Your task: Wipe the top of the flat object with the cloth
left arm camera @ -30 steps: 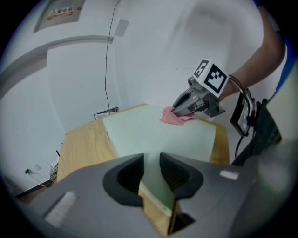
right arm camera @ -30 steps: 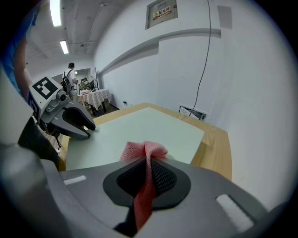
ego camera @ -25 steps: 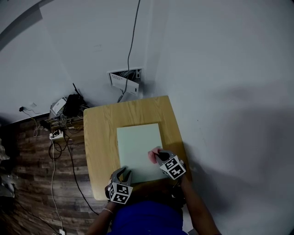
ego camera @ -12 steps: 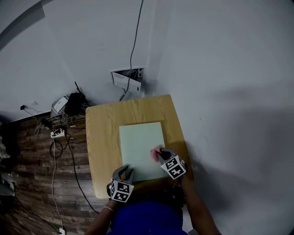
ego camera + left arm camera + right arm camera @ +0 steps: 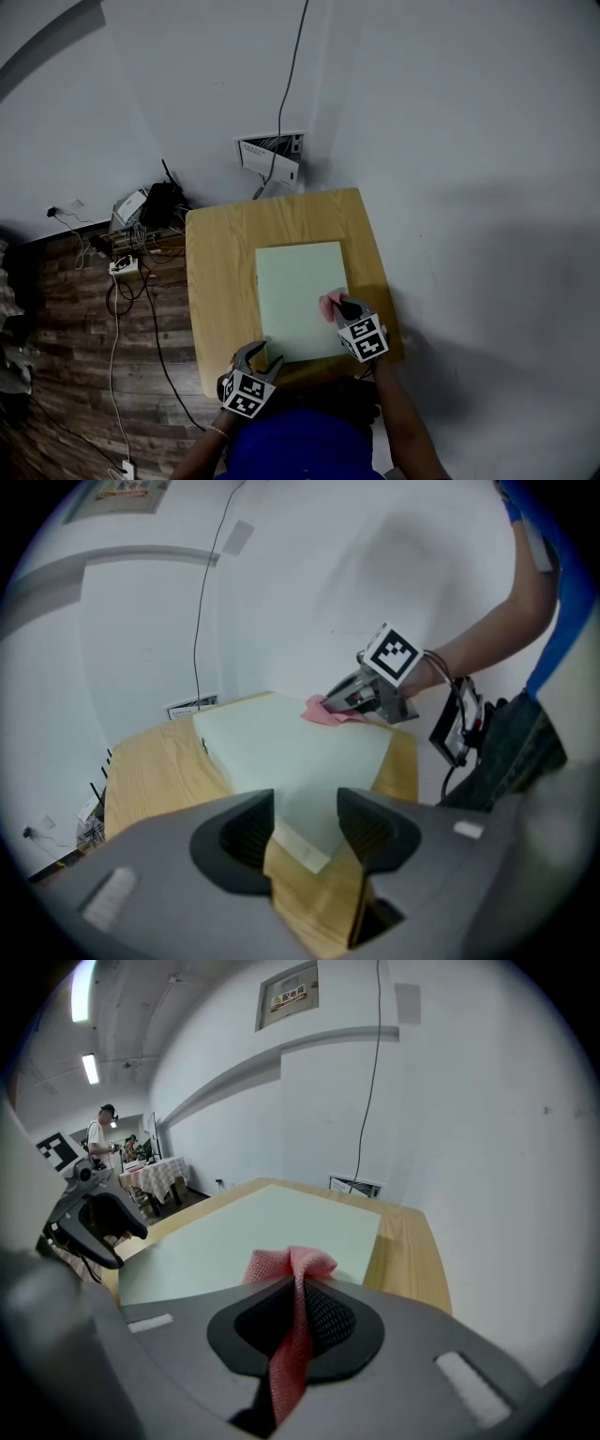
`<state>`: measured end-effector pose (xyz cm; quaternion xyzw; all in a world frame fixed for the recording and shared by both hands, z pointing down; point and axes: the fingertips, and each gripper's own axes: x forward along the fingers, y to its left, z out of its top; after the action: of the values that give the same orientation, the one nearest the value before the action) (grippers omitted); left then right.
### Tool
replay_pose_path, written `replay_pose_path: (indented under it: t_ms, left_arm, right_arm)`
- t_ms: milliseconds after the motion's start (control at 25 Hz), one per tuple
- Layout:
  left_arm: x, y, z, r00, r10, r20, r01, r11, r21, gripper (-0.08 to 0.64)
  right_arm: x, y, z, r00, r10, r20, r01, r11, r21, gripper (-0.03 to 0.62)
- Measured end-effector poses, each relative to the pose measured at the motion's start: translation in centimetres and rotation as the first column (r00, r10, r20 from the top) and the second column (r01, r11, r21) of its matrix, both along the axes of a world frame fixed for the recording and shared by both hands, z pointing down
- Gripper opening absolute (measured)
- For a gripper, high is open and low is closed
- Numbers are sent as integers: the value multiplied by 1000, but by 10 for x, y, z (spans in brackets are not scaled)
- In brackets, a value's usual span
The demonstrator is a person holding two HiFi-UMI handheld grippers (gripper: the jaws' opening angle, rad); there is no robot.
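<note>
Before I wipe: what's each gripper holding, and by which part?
Right gripper pinches the pink cloth at a bunched fold. Left gripper holds nothing: its fingers have just been opening, the board's corner free between them.

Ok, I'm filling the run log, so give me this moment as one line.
step: wiping | right tool: shut on pink cloth, cloth on green board | left tool: open, jaws just opened, nothing gripped

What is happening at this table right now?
A person holds a gripper in each hand over a wooden table. The right gripper is shut on a pink cloth, which rests on the pale green board near its right edge. The left gripper has just been opening its jaws. They stand apart at the board's near corner, gripping nothing.
</note>
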<state>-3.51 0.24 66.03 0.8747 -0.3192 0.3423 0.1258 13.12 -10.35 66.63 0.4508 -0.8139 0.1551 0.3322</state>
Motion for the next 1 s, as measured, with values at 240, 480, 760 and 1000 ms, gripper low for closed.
replay_pose_path:
  t_ms: [240,480,760,1000]
  left_arm:
    - [3,12,6,996,79,31,-79,997,5,245]
    - [3,16,7,988,136,75,-140,989,46,249]
    - [-1,16,9,984,156,84,-160,986,45,249]
    - [0,17,11,978,184,98,-190,981,49,250]
  right_arm:
    - [-30,17,-28,995,-32,91,28,999,44,18]
    - [-70,43,-64,980,-108,166,95,992,86,18]
    - [-122,77,-71,951,-254,177,244,967,79,18]
    - [-155,94,-52,932,-337,134,337,941,23,18]
